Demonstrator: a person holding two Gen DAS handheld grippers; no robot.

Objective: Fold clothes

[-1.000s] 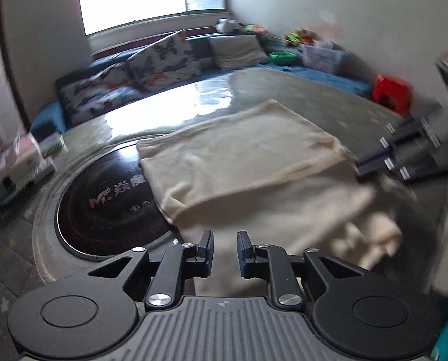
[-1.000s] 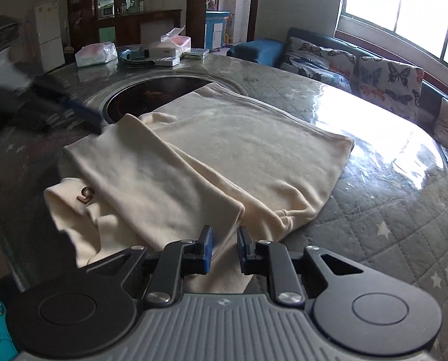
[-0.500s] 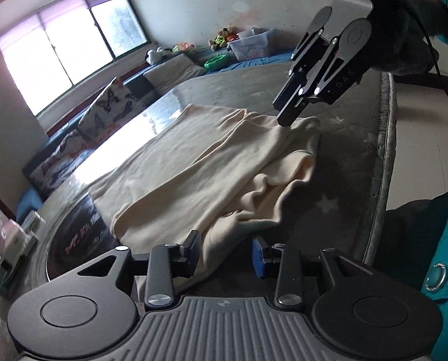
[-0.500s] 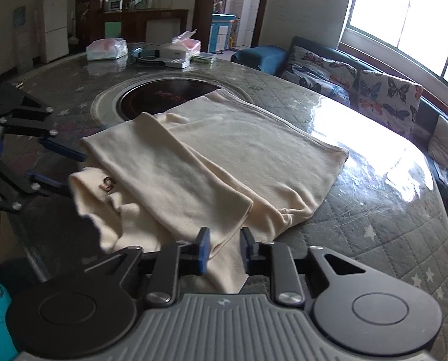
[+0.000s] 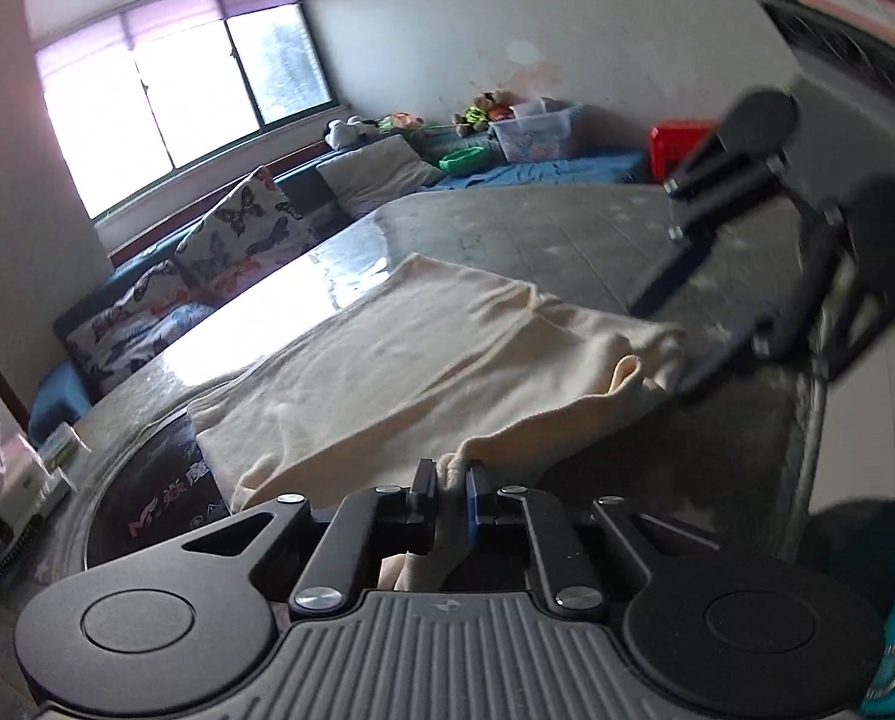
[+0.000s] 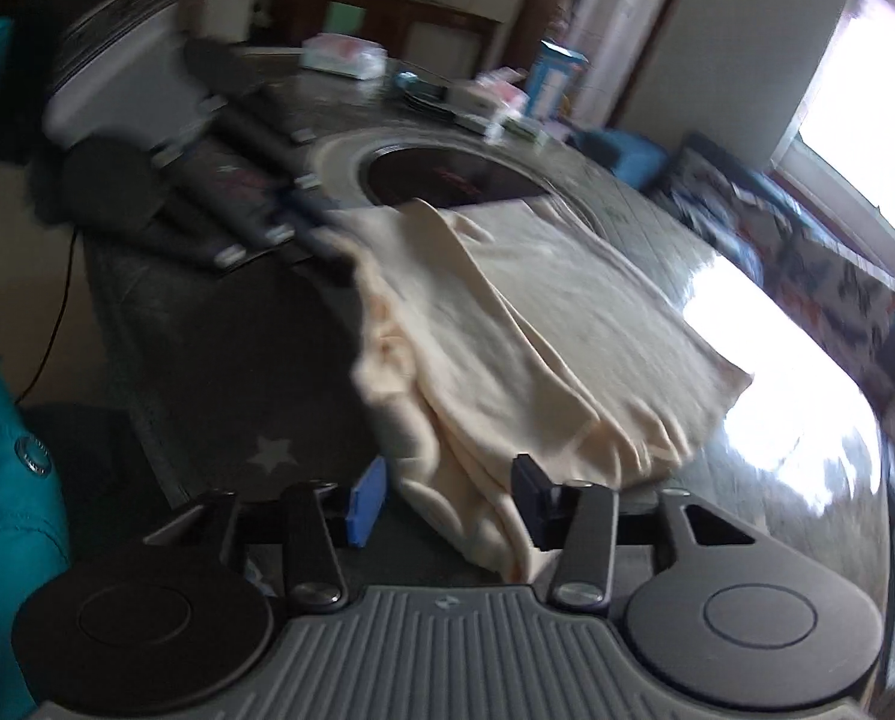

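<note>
A cream garment (image 5: 423, 360) lies partly folded on the round grey quilted table (image 5: 537, 234). My left gripper (image 5: 449, 489) is shut on the garment's near edge, with cloth bunched between the fingers. In the right wrist view the same cream garment (image 6: 543, 312) spreads ahead, and its near corner lies between the wide-open fingers of my right gripper (image 6: 450, 495). The right gripper (image 5: 681, 348) shows blurred at the garment's far corner in the left wrist view. The left gripper (image 6: 321, 234) appears blurred at the cloth's far left edge in the right wrist view.
A dark round hotplate (image 5: 153, 510) is set in the table's middle, partly under the cloth. Tissue boxes and small items (image 6: 495, 102) stand at the table's far side. A sofa with butterfly cushions (image 5: 231, 240) runs under the window. A person's teal sleeve (image 6: 3, 492) is at the near left.
My left gripper has shut on the garment's near edge. My right gripper has opened wide and dropped around the garment's near corner; both views have swung.
</note>
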